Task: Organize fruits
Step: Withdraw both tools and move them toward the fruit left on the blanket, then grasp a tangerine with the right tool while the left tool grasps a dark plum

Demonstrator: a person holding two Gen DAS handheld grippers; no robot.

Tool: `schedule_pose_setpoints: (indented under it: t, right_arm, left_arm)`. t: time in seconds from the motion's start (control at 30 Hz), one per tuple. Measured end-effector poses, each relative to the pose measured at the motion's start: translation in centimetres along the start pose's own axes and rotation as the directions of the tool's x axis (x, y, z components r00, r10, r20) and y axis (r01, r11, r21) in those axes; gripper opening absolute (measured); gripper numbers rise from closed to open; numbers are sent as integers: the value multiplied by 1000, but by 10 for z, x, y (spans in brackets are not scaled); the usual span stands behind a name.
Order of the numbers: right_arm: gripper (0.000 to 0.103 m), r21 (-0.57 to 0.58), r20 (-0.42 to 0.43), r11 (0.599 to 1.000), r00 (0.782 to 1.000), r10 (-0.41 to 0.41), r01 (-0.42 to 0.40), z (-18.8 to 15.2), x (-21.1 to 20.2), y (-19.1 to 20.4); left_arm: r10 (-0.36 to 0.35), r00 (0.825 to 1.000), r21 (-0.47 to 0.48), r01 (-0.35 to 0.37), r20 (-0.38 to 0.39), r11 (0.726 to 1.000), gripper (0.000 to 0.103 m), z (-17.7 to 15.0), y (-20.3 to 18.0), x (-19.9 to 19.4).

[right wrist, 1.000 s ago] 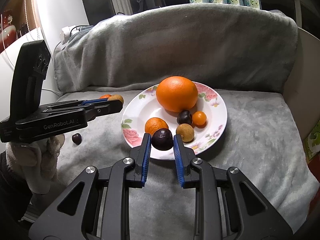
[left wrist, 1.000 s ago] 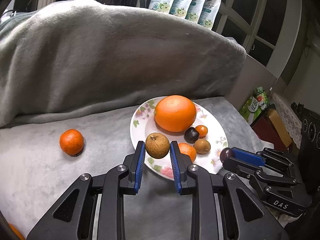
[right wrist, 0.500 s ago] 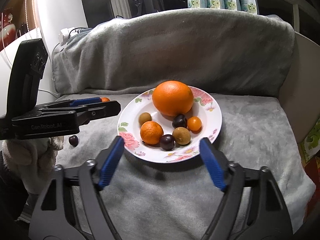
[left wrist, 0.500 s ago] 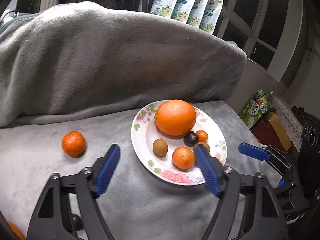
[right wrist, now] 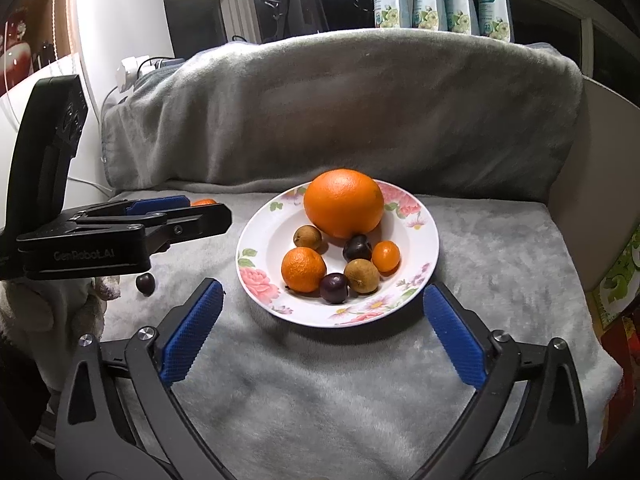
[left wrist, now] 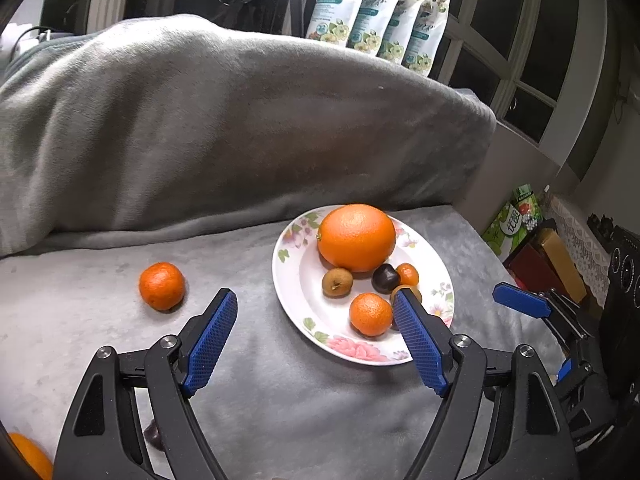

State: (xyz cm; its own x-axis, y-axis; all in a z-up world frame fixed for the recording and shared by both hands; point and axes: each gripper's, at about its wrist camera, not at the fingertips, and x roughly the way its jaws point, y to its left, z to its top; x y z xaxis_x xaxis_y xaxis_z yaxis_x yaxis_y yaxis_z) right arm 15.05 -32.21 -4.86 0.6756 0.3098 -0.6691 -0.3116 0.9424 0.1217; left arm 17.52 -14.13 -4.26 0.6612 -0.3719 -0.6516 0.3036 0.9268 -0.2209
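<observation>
My left gripper stands wide with nothing between its blue pads, hovering over the grey blanket just short of the floral plate. My right gripper is opening to its widest, also empty, its pads flanking the plate's near rim without touching it.

On the plate, seen from my right wrist, the big orange sits at twelve o'clock. A brown longan lies at nine o'clock of centre, a small mandarin at seven, a dark plum at six, a second longan just right of it, touching. Another dark plum sits at centre with a kumquat at three o'clock.

Off the plate, a loose mandarin rests on the blanket at nine o'clock, well apart from the rim. A stray dark plum lies near my left gripper's body. Another orange fruit peeks in at the left view's seven o'clock corner
</observation>
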Motion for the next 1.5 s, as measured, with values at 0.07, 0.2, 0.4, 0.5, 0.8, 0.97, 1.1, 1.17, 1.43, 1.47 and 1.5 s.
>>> schedule_pose_setpoints:
  t: [0.07, 0.2, 0.4, 0.5, 0.8, 0.97, 1.1, 1.17, 1.43, 1.47, 1.5]
  right_arm:
    - [102, 3, 0, 1000, 1000, -8, 8, 1, -1, 1]
    - [102, 5, 1, 1000, 1000, -20, 20, 2, -2, 2]
    - [102, 0, 22, 1000, 1000, -22, 22, 5, -8, 11]
    - [102, 3, 42, 1000, 999, -19, 19, 7, -11, 16]
    - [102, 6, 74, 1000, 997, -12, 12, 14, -15, 33]
    - [102, -19, 36, 1000, 999, 10, -10, 21, -7, 44]
    - [102, -47, 16, 998, 999, 31, -30, 25, -1, 56]
    - [102, -59, 17, 998, 999, 37, -36, 27, 2, 64]
    - [102, -86, 1, 992, 996, 91, -90, 40, 22, 89]
    - [102, -89, -6, 991, 995, 101, -101, 43, 26, 92]
    - [102, -91, -11, 990, 994, 108, -108, 44, 29, 95]
  left_arm:
    - [-3, 1000, -1, 3, 9, 1000, 81, 0, 1, -4]
    - [6, 999, 3, -6, 35, 1000, 81, -1, 2, -15]
    - [13, 998, 2, -13, 62, 1000, 81, -3, 6, -30]
    - [16, 997, -3, -16, 79, 1000, 81, -5, 10, -40]
    - [40, 990, -50, -33, 133, 998, 81, -18, 40, -78]
    - [64, 985, -97, -49, 157, 994, 81, -32, 61, -97]
    - [75, 984, -109, -58, 159, 992, 81, -45, 69, -105]
    - [78, 985, -109, -62, 152, 992, 80, -53, 72, -107]
    - [57, 993, -129, -43, 102, 991, 66, -77, 79, -96]
    - [51, 994, -130, -39, 94, 991, 66, -79, 80, -93]
    - [48, 995, -130, -36, 89, 991, 65, -80, 80, -92]
